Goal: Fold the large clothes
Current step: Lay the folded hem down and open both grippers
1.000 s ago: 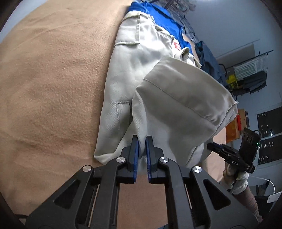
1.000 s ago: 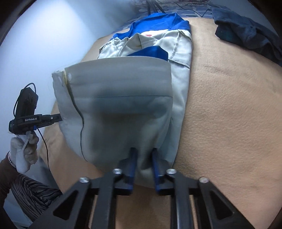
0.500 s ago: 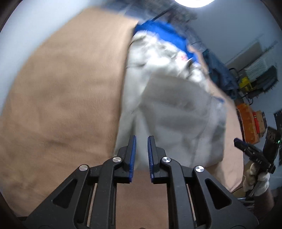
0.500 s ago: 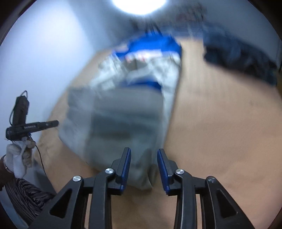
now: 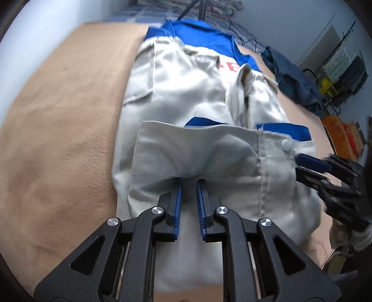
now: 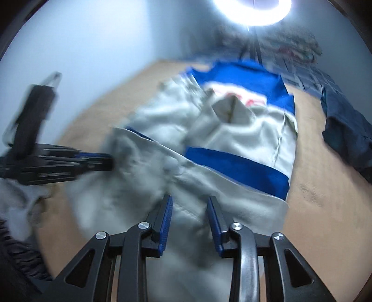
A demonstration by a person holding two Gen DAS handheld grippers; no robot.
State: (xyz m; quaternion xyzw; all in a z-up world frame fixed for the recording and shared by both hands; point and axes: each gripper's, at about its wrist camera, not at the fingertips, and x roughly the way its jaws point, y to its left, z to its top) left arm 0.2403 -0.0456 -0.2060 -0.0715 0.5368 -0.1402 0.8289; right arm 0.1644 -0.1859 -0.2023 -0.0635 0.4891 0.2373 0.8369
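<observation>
A light grey work garment with blue trim (image 5: 186, 97) lies lengthwise on a tan blanket (image 5: 58, 116). Its near end is folded up over the middle, and the fold's top hem (image 5: 209, 132) carries a white snap. My left gripper (image 5: 188, 183) is open, its fingers over the folded flap with cloth below them. My right gripper (image 6: 189, 199) is open wider over the same flap (image 6: 186, 209). The right gripper also shows at the right edge of the left wrist view (image 5: 302, 163), and the left gripper shows at the left of the right wrist view (image 6: 104, 160). The right view is blurred.
A dark blue garment (image 5: 295, 86) lies heaped at the blanket's far right, also in the right wrist view (image 6: 348, 137). A checked cloth (image 5: 139, 14) covers the far end. Racks and orange boxes (image 5: 341, 137) stand beyond the right side. A bright lamp (image 6: 253, 9) hangs overhead.
Both grippers held the garment's near end lifted one second ago. They have let go and opened, and the flap now lies folded over the garment's middle. Both have moved forward over it.
</observation>
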